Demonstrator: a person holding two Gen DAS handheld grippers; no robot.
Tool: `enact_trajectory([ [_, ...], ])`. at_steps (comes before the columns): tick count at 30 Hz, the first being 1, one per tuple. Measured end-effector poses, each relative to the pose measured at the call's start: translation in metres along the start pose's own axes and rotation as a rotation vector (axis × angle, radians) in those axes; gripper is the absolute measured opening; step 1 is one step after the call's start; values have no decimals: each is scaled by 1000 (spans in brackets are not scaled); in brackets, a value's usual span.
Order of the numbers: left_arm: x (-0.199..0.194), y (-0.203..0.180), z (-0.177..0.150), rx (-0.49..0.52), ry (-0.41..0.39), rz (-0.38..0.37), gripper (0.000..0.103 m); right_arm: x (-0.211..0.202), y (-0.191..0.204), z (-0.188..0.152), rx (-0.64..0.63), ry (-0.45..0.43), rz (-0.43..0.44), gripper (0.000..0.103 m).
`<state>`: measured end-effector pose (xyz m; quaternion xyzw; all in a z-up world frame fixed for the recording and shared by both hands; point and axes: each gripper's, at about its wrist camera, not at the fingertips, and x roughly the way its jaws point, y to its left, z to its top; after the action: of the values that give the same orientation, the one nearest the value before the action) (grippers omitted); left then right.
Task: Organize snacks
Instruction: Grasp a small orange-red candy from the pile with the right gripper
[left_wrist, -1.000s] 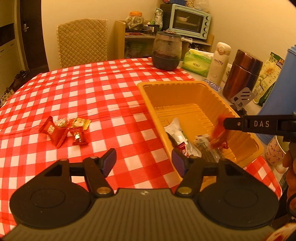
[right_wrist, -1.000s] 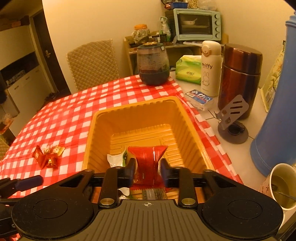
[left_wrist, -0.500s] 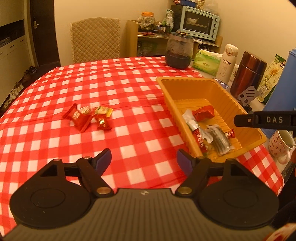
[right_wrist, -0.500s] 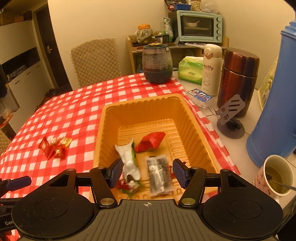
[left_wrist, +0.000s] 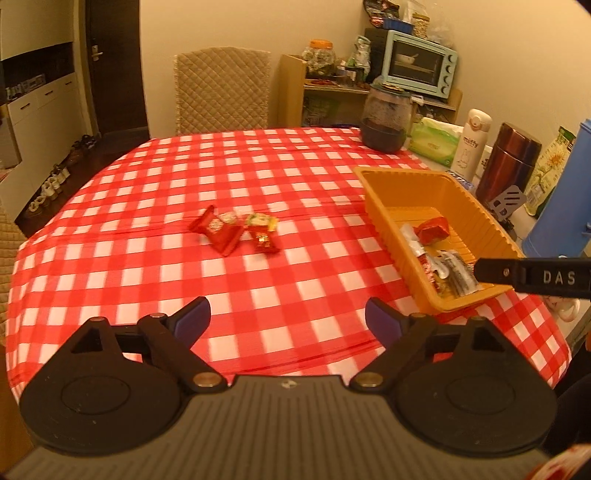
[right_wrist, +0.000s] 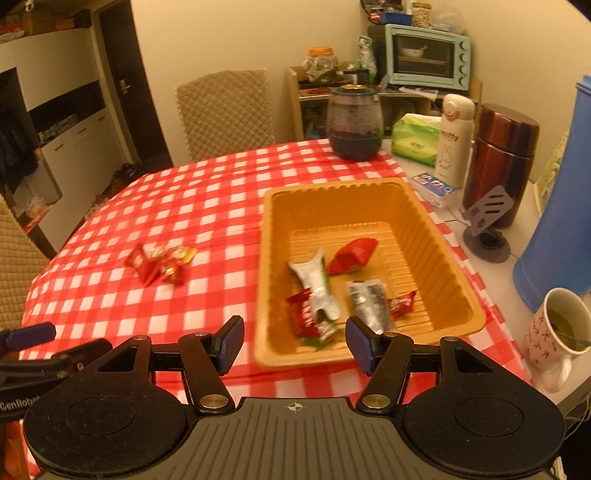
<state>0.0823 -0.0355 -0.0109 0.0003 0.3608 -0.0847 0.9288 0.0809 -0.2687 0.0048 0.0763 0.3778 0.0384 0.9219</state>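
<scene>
Both my grippers empty: left gripper (left_wrist: 288, 319) just opening wide, candies (left_wrist: 236, 230) mid-frame above it; right gripper (right_wrist: 294, 345) parted, tray (right_wrist: 458, 295) snacks (right_wrist: 334, 291) just above.

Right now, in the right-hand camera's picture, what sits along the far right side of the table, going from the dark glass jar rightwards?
Glass jar → green tissue pack → white bottle → brown flask → blue jug.
</scene>
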Motion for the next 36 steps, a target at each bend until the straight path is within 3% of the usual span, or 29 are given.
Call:
enact_trajectory([
  [20, -6, 58, -6, -80, 7, 81, 90, 15, 58, -8, -98, 16, 74, 61],
  [36, 42, 104, 11, -117, 10, 117, 92, 80, 101, 12, -156, 9, 141, 61],
])
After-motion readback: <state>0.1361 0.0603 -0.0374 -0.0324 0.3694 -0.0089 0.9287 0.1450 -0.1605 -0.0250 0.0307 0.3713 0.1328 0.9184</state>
